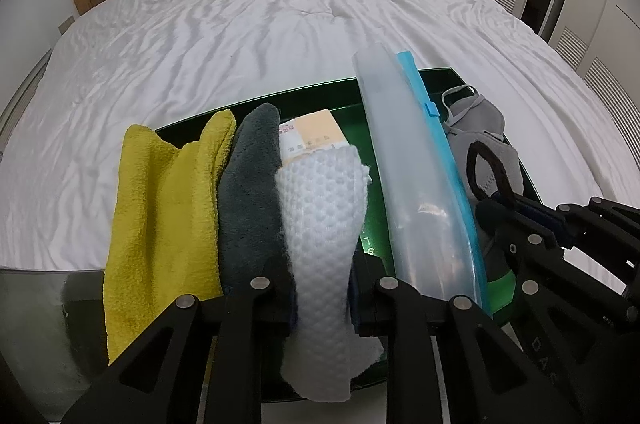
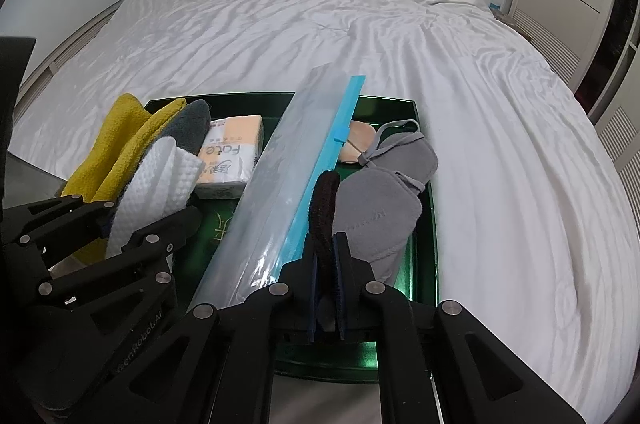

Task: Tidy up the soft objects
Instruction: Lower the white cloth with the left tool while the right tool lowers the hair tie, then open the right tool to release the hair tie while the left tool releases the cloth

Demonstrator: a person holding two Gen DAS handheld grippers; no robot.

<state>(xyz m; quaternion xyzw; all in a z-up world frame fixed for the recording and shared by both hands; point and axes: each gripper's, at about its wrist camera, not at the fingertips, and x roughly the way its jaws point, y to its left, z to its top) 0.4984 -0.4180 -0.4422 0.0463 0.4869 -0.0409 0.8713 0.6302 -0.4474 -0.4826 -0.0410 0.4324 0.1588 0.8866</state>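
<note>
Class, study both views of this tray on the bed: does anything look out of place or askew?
Yes. The zip bag lies slanted across the green tray, its far end past the rim. The yellow cloth hangs over the tray's edge, beside the dark grey cloth.

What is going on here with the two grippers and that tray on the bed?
A person is sorting soft items in a green tray on the bed. The left gripper pinches a white textured cloth; the right gripper pinches a dark fuzzy band. A zip bag, grey eye mask, tissue pack and towels sit alongside.
</note>
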